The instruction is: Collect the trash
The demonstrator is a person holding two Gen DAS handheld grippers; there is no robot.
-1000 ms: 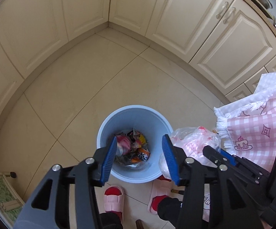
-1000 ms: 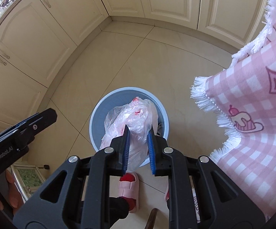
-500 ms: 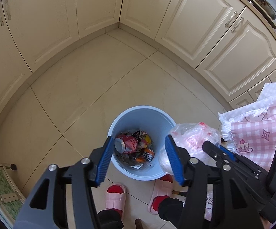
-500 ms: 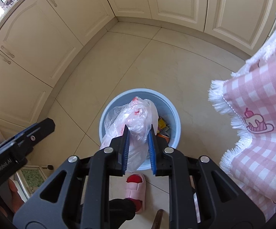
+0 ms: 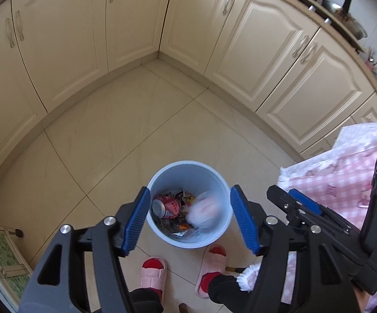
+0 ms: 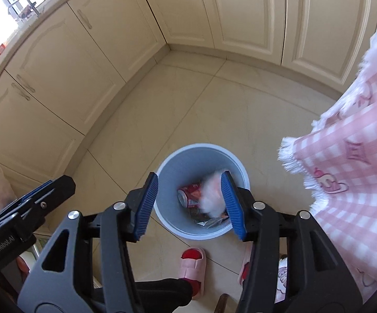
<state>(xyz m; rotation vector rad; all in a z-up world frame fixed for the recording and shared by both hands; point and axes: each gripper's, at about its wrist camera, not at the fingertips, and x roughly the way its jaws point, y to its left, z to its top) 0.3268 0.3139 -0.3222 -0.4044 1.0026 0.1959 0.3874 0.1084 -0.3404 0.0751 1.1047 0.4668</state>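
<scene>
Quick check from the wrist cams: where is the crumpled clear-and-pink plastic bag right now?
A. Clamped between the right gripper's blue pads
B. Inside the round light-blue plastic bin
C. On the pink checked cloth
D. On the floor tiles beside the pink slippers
B: the crumpled clear-and-pink plastic bag shows blurred inside the round light-blue plastic bin, beside a red drink can, while the right gripper has its jaws opening with nothing pressed between the pads.

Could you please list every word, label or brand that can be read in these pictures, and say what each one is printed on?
"GenRobot.AI": on the black body of the left gripper, seen in the right wrist view.
Red can in the bin: white lettering, too blurred to read.
Wrappers in the bin: print too small to read.
Pink cloth: drawn motifs only, no readable words.
</scene>
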